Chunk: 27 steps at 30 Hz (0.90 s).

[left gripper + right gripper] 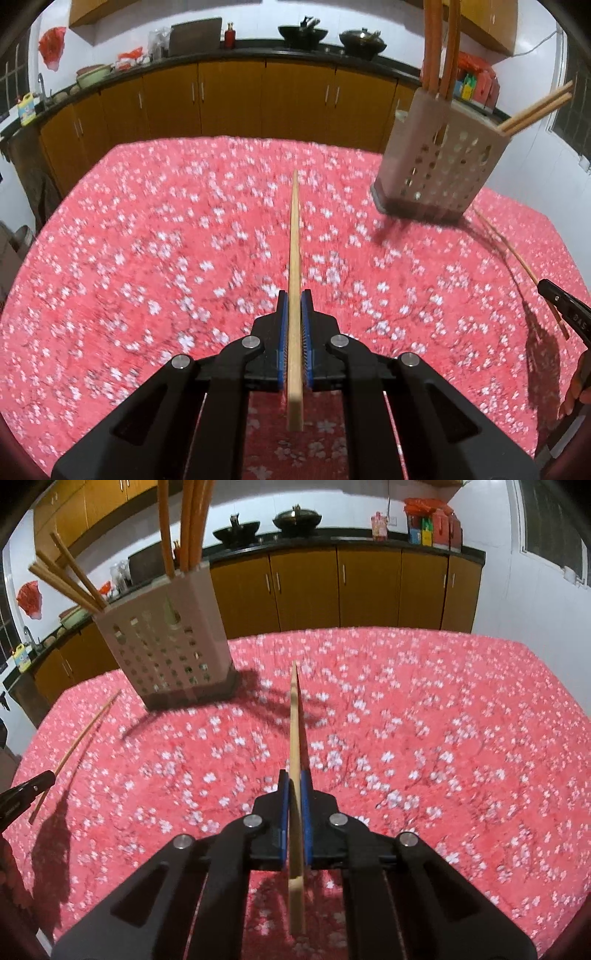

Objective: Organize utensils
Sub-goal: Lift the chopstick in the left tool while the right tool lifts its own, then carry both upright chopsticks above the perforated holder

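Note:
My left gripper is shut on a pale wooden chopstick that runs straight ahead between its blue pads, above the red flowered tablecloth. My right gripper is shut on a second chopstick in the same way. A beige perforated utensil holder stands on the table between them. It holds chopsticks and long orange handles. Each view catches the other gripper's tip with its chopstick.
The tablecloth ends at a far edge before brown kitchen cabinets. On the dark counter stand two black woks, bottles and boxes. A person's hand shows at the right edge of the left wrist view.

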{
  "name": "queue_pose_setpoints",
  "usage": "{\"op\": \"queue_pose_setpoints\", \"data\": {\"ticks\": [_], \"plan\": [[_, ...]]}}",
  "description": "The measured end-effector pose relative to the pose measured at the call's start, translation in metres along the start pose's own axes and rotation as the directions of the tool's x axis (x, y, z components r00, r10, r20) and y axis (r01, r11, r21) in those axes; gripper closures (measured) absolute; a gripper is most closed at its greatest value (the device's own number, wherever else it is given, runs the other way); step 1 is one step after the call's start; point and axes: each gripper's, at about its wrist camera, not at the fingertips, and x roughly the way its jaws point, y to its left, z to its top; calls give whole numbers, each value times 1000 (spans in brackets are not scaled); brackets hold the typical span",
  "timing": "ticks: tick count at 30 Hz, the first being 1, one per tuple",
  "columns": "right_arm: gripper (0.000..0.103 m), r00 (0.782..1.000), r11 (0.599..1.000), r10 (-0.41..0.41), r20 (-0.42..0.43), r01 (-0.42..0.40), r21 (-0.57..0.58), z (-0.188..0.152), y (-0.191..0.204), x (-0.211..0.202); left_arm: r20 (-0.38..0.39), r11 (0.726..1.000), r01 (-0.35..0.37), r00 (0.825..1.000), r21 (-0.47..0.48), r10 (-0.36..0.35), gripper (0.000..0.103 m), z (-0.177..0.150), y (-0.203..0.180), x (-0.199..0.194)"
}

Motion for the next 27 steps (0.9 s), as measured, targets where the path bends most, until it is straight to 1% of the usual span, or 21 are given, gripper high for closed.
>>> {"op": "queue_pose_setpoints", "data": {"ticks": [4,6,10,13,17,21,25,27], "plan": [[95,997,1000,14,73,-14,10,13,-2,-23,51,1000,8,999,-4,-8,95,10,3,-16],[95,994,1000,18,109,-20,16,20,-4,-33,88,1000,19,996,-10,-18,95,17,3,-28],[95,983,999,24,181,-30,28,33,-6,-54,155,999,37,987,-12,-35,95,29,1,-47],[95,975,999,25,221,-34,35,38,-7,-65,207,998,56,977,-9,-52,95,37,-1,-63],[95,964,998,31,264,-43,40,44,-7,-77,257,997,79,964,-7,-75,95,45,-4,-78],[95,956,998,39,291,-50,32,50,-7,-85,285,996,94,954,-3,-89,95,51,-7,-88],[95,945,997,69,318,-78,14,61,-2,-98,309,995,100,946,12,-99,95,60,-12,-97],[95,937,995,93,337,-100,5,69,2,-106,324,994,109,940,21,-110,95,65,-15,-103]]}}
